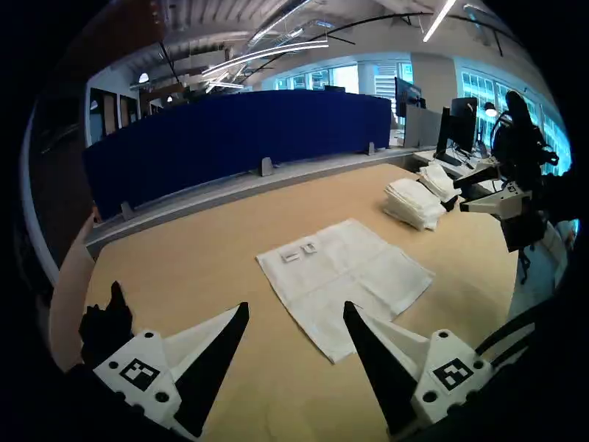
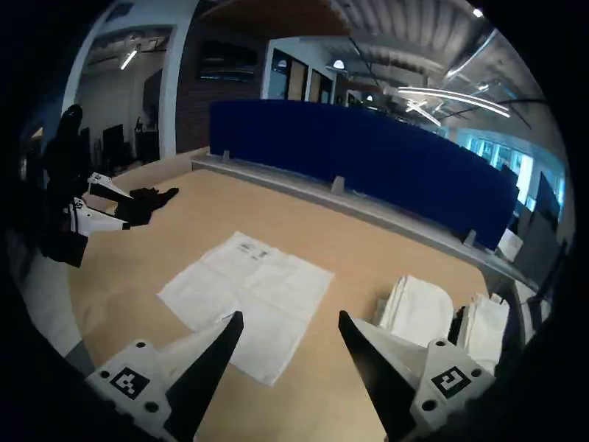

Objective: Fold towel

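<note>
In the left gripper view the left gripper (image 1: 293, 309) hangs above the near edge of the bench (image 1: 199, 258), its two fingers spread apart with nothing between them. The towel (image 1: 346, 276) lies flat and opened out on the middle of the bench, one corner pointing toward the gripper and two small labels (image 1: 300, 252) near its far corner. At the bench's far right corner sit two stacks of folded towels (image 1: 414, 202), touching or nearly so. Just beside them the right gripper (image 1: 459, 194) is held above the bench's right edge, fingers apart and empty. A blue divider (image 1: 235, 140) runs along the far edge, and a person's arm (image 1: 70, 295) shows at the left.

In the right gripper view the right gripper's own fingers stand apart over the near edge, holding nothing. The towel lies just ahead of them, spread flat at mid-bench. The stacks stand to the right. The left gripper is above the bench's left edge, parted, near a dark crumpled item (image 2: 151, 195) lying on the wood
</note>
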### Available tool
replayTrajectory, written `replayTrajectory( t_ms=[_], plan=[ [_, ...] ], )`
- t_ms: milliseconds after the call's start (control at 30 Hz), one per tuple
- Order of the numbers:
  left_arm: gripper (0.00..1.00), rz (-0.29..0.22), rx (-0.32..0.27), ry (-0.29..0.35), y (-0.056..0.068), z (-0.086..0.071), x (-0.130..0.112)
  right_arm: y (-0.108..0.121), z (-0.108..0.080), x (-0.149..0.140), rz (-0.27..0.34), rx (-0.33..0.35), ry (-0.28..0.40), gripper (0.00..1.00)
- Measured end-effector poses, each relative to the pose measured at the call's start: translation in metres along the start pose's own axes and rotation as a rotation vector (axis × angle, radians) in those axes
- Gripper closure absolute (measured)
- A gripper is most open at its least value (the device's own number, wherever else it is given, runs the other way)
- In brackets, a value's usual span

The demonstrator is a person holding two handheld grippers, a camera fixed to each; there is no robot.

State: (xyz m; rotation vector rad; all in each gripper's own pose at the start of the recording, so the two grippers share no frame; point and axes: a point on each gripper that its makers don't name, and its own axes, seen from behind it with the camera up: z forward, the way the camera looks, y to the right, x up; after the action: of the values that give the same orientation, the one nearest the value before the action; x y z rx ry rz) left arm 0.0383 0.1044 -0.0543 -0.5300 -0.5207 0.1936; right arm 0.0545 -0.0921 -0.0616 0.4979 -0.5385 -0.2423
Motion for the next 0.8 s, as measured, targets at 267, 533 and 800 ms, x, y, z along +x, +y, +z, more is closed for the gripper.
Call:
replayTrajectory(
  t_ms=[267, 533, 800],
  plan=[
    [0.05, 0.022, -0.039, -0.092, 0.012, 0.02, -0.04, -0.01, 0.018, -0.042, -0.012, 0.041, -0.09, 0.0],
    [0.05, 0.016, -0.102, -0.216, 0.029, 0.037, -0.075, -0.018, 0.037, -0.08, 0.0, 0.066, -0.179, 0.0],
    [0.05, 0.024, -0.13, -0.272, 0.037, 0.053, -0.093, -0.019, 0.047, -0.102, 0.009, 0.08, -0.224, 0.0]
  ],
)
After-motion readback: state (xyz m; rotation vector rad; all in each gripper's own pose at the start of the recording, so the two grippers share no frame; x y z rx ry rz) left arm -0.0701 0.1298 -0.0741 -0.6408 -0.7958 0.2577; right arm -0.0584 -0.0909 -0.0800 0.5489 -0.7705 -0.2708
